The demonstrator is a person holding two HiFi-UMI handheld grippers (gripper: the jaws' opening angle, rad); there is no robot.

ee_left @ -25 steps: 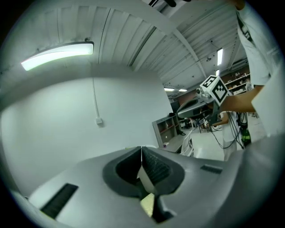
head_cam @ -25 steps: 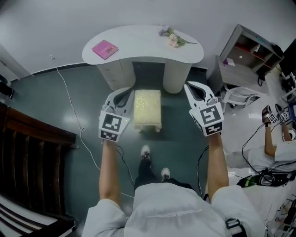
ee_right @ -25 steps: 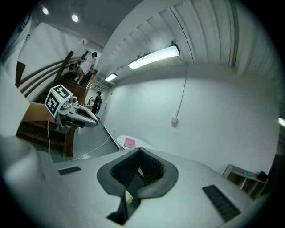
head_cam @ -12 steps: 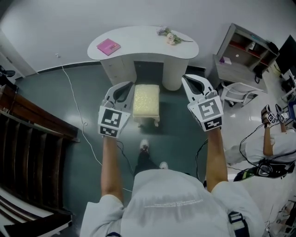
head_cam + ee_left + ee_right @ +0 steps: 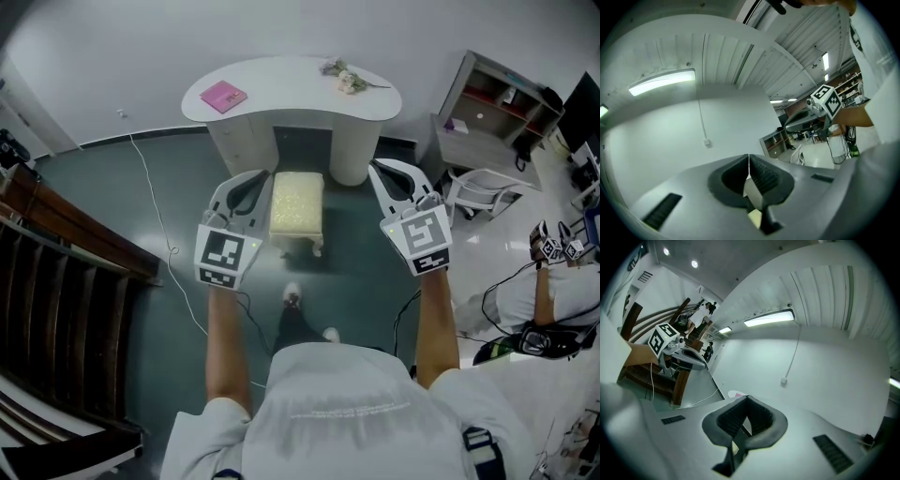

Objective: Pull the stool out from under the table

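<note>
Head view: cream cushioned rectangular stool [image 5: 297, 208] stands on the floor [image 5: 141, 234] just before the white curved tabletop [image 5: 281, 89], between the left gripper [image 5: 255, 178] and right gripper [image 5: 381, 169], both clenched, empty.

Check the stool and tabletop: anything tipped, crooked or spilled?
Nothing stands out. The stool stands upright on the floor in front of the table; the pink book and the flowers lie on the tabletop, nothing spilled.
</note>
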